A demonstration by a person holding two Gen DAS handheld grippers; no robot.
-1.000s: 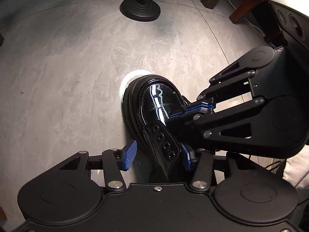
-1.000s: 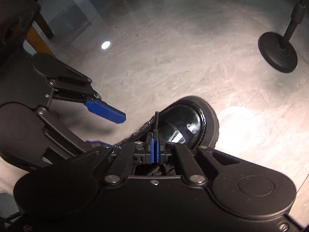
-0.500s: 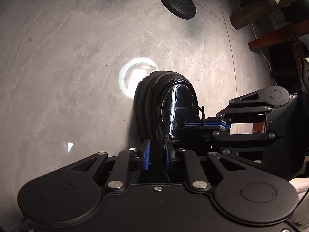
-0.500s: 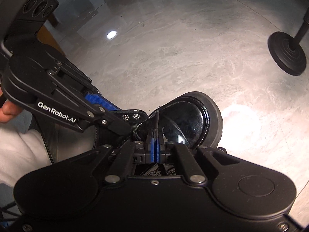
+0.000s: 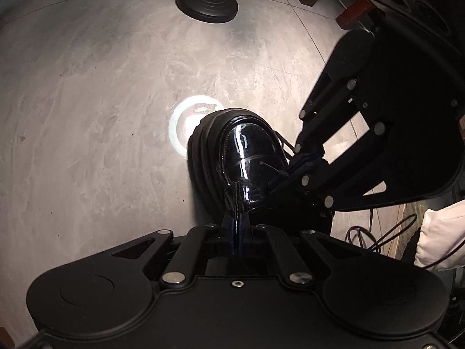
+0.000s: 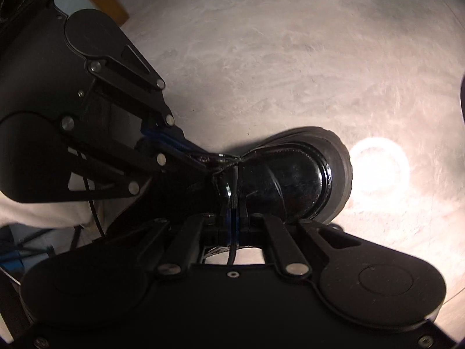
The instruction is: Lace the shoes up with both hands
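While both hand-held grippers pinch laces, the shoe [image 5: 241, 151] lies just ahead; left [image 5: 237, 218], right [image 6: 232, 212].

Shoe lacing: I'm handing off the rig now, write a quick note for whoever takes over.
Left gripper: shut on the eyelet flap of the black boot, pinching its edge.
Right gripper: shut on the black lace, its tip pointing up beside the flap.
The boot stands on the grey floor, toe away from both grippers, near a round black stand base.
Done: flap held, lace in hand.
Left: thread the eyelets, then tighten. How many are already laced cannot be told.
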